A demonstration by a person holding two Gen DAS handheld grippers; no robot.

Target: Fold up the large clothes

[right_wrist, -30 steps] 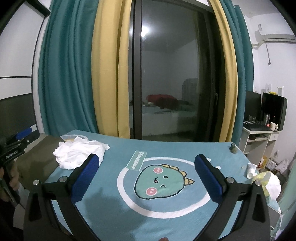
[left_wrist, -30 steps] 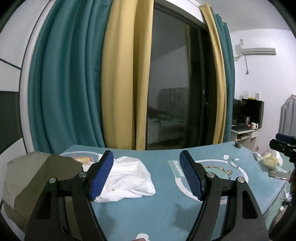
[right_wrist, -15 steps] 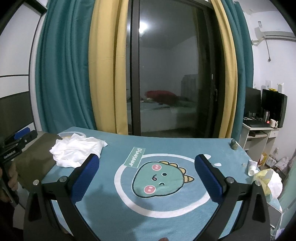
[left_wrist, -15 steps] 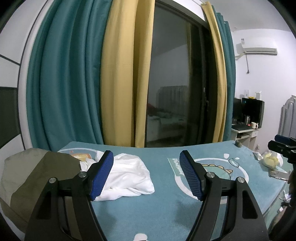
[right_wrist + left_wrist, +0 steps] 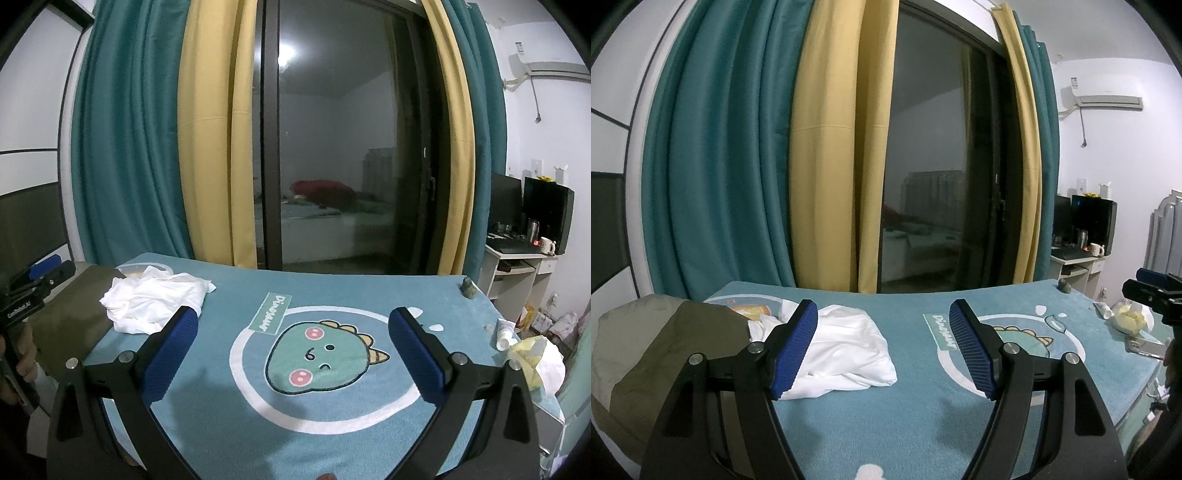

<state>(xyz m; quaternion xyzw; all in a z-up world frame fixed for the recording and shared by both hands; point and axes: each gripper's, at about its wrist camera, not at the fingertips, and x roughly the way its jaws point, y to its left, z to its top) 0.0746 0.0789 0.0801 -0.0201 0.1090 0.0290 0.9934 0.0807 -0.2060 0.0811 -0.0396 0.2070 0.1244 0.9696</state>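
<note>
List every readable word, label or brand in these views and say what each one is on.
"Dinosaur": on the green label printed on the blue blanket, beside the dinosaur face.
"GenRobot.AI": on the left hand-held gripper, seen at the edge of the right wrist view.
Sticker on the air conditioner: too small to read.
White tube: print too blurred to read.

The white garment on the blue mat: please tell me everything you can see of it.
The white garment is plain, thin-looking cloth, crumpled into a loose unfolded heap with many creases. It lies on the blue mat near its far left corner, left of the dinosaur print. Its left edge meets the olive cloth. Neither gripper touches it.
</note>
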